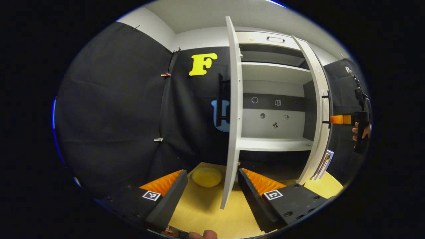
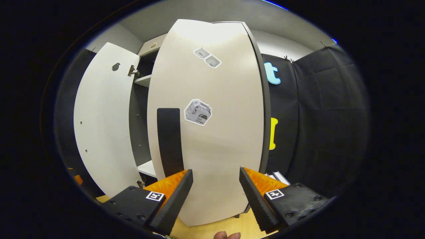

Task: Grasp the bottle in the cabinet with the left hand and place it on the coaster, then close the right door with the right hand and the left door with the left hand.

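Note:
The white cabinet (image 1: 275, 99) stands with both doors swung out, and its visible shelves (image 1: 275, 143) are bare. A round yellow coaster (image 1: 206, 176) lies on the wooden table just in front of the left door (image 1: 233, 116), whose edge faces me. My left gripper (image 1: 212, 172) is open, low over the table, short of that edge. My right gripper (image 2: 215, 170) is open close to the outer face of the right door (image 2: 206, 126), beside its black handle (image 2: 170, 139). In the left gripper view the right gripper (image 1: 342, 119) sits behind the right door (image 1: 319, 109), held by a hand (image 1: 360, 131).
The wooden tabletop (image 1: 206, 212) runs under the cabinet. A few booklets (image 2: 278, 177) lean by the right door's foot, also visible as booklets (image 1: 323, 166). Black cloth walls close in on both sides. The left door's inner face (image 2: 103, 126) stands to the left.

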Available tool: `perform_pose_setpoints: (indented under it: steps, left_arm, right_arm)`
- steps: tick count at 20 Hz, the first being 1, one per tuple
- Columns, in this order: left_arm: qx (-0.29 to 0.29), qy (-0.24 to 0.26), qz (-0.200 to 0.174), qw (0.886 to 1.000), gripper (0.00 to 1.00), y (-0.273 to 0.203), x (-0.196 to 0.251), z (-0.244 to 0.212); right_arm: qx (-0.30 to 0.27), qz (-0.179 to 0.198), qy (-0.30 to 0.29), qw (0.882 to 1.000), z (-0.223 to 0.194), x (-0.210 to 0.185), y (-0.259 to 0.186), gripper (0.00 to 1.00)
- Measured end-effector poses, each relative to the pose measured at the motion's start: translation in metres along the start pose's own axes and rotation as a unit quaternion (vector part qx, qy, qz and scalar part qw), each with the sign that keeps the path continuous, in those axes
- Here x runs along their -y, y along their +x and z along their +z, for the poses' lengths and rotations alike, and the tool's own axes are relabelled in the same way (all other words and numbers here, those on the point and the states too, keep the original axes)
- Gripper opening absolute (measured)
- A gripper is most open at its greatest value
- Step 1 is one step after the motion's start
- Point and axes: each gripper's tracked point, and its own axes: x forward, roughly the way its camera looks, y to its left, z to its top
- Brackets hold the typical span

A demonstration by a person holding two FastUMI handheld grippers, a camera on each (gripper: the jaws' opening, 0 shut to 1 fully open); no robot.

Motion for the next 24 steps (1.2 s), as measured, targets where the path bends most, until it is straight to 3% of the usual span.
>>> perform_pose_setpoints:
  steps: [5,15,18,23,24]
  left_arm:
    - [0.01,0.006,0.017,1.0,0.96,0.021,-0.036,0.015]
    - [0.045,-0.001,0.07,0.997,0.96,0.084,-0.111,0.08]
    - [0.05,0.015,0.063,0.997,0.96,0.114,-0.106,0.098]
    - [0.039,0.01,-0.007,0.999,0.96,0.145,-0.052,0.092]
    - [0.042,0.011,-0.002,0.999,0.96,0.146,-0.05,0.092]
  right_arm:
    - [0.003,-0.019,0.014,1.0,0.007,0.011,0.005,0.94]
    - [0.013,-0.077,-0.004,0.997,0.014,0.062,-0.042,0.96]
    - [0.02,-0.088,-0.005,0.996,0.021,0.07,-0.055,0.96]
    - [0.023,-0.095,-0.008,0.995,0.024,0.076,-0.065,0.96]
    - [0.021,-0.094,-0.006,0.995,0.023,0.075,-0.066,0.96]
